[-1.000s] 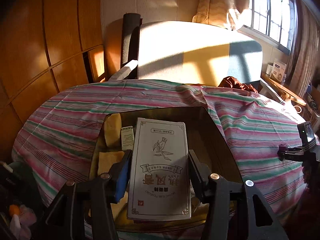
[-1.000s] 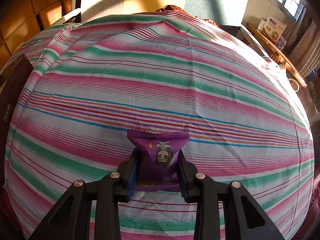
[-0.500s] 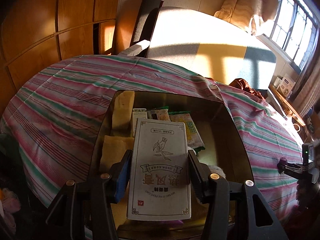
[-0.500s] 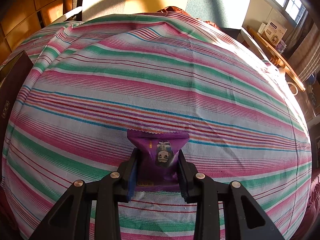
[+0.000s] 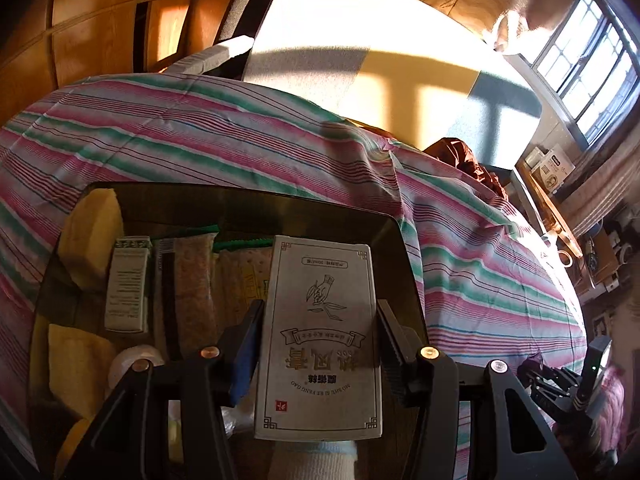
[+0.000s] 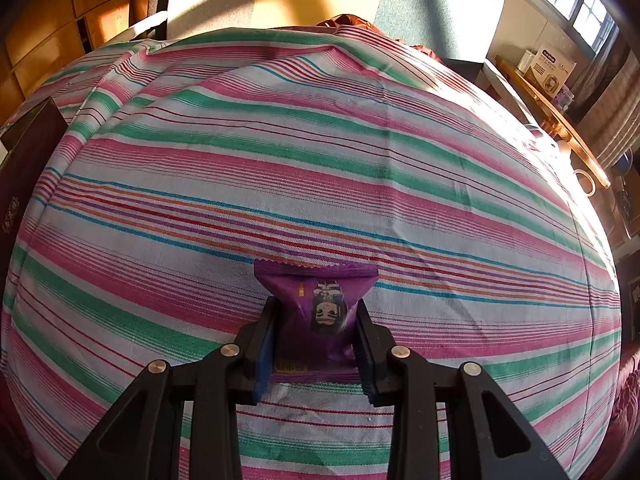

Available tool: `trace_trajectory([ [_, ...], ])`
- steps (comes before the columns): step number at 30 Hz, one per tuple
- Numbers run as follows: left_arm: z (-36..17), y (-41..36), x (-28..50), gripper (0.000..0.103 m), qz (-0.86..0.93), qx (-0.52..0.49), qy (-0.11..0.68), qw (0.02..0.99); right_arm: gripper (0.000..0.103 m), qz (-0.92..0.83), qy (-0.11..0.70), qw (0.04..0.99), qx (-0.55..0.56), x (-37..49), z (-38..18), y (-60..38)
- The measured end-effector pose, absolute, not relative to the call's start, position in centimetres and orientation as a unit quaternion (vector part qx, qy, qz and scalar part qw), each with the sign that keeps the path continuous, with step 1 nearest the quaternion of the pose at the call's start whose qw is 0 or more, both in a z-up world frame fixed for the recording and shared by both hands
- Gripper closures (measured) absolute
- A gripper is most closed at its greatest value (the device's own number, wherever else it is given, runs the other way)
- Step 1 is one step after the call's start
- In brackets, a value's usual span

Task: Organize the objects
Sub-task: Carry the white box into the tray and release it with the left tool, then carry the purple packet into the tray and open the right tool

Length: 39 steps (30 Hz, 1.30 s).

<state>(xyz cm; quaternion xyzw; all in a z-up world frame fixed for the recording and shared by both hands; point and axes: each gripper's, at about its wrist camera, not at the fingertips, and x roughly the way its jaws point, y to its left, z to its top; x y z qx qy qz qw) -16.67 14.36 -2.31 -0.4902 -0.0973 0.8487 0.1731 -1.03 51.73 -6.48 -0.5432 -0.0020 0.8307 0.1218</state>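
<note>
A: What does the left gripper (image 5: 318, 344) hold?

B: Its fingers (image 5: 247, 350) pinch a flat white carton (image 5: 322, 336) printed with a hand and a sprig. The carton hangs over a dark open box (image 5: 394, 240) that sits on the striped bedsheet (image 5: 240, 136).

A: What is inside the box?

B: Yellow sponges (image 5: 90, 236) at the left, beside them a small green-and-white box (image 5: 127, 290), then two long snack packs (image 5: 192, 280) lying side by side. A white round thing is lower, but I cannot tell what it is.

A: And the right gripper (image 6: 318, 344)?

B: Its fingers (image 6: 264, 340) are pressed on both sides of a purple snack packet (image 6: 316, 312), which is above the striped sheet (image 6: 320, 160); I cannot tell if it touches the sheet. The dark box (image 6: 28, 148) is far at the left edge of that view.
</note>
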Motion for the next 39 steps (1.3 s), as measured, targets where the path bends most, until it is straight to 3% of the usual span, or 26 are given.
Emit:
trace_trajectory([
  [13,-5.2,17.6,-19.3,0.045,0.844,-0.506,-0.078,0.16,0.069,0.831,-0.006,0.12,-0.543,-1.4,-6.6,51.9],
  [18,-5.2,17.1,-18.5,0.037,0.848,-0.503,-0.071,0.153,0.069,0.831,-0.007,0.121,-0.543,-1.6,-6.7,51.9],
  [39,2.2,11.2,-8.7,0.033,0.919,-0.376,-0.007,0.117,0.069,0.831,-0.012,0.123,-0.542,-1.7,-6.8,51.8],
])
